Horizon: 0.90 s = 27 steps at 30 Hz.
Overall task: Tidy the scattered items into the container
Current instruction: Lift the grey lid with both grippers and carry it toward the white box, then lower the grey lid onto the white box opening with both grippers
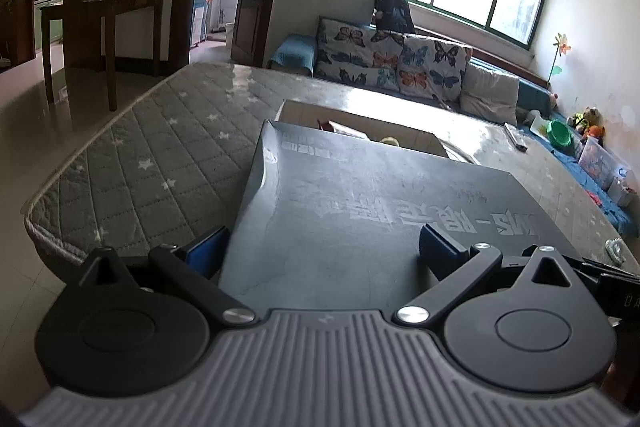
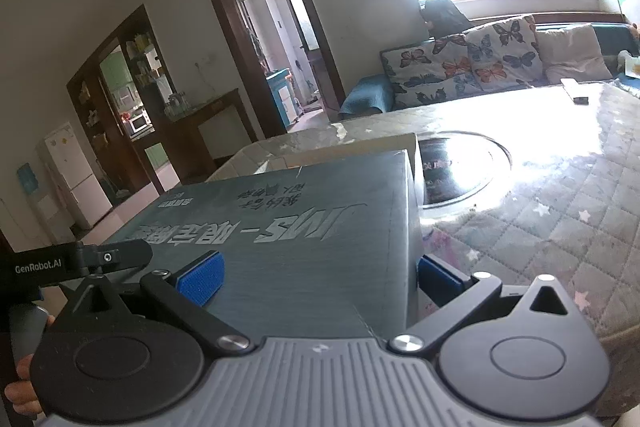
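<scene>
A large flat dark grey box [image 1: 360, 195] with white lettering is held above the mattress by both grippers at its near edge. My left gripper [image 1: 322, 251] is shut on it, one blue pad at the box's left side and the other on its top face. My right gripper [image 2: 318, 277] grips the same grey box [image 2: 304, 227] at its right corner, one pad on top and one beside the right face. The box's far end overhangs the open cardboard container [image 1: 304, 111], which holds a yellow item [image 1: 390, 141] and other things.
The grey star-patterned mattress [image 1: 140, 147] carries a round black plate [image 2: 452, 171] right of the box and a remote-like bar [image 1: 516, 139] at the far edge. Butterfly cushions [image 1: 384, 55] line a bench beyond. A person's hand [image 2: 20, 387] shows lower left.
</scene>
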{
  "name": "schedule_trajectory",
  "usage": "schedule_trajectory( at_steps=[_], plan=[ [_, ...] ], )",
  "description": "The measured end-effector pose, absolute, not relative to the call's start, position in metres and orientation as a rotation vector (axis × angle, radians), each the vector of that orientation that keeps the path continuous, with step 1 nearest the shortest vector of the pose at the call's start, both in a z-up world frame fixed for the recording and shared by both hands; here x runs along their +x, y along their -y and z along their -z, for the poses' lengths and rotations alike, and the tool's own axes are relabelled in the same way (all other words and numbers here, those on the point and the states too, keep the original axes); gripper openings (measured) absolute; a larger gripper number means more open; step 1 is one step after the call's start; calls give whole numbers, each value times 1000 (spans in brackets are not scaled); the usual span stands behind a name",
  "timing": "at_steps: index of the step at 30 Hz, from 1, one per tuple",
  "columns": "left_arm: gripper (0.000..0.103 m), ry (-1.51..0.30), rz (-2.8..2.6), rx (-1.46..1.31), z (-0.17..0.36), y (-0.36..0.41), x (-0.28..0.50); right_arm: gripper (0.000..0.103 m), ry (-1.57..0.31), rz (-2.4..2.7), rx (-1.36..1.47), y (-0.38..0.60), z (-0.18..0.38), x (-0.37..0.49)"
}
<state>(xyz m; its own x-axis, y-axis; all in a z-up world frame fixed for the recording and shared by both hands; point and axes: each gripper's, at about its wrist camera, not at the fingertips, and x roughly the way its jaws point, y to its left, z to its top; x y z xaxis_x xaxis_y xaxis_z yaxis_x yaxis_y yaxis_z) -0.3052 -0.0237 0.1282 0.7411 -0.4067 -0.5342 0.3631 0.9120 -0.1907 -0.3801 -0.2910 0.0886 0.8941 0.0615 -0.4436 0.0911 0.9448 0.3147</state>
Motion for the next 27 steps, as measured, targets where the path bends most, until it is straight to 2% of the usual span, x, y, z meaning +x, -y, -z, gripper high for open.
schedule_trajectory(
  at_steps=[27],
  plan=[
    [100,-727,420,-97,-96,29,-285,103,-520,39,325,295,-60,-373]
  ],
)
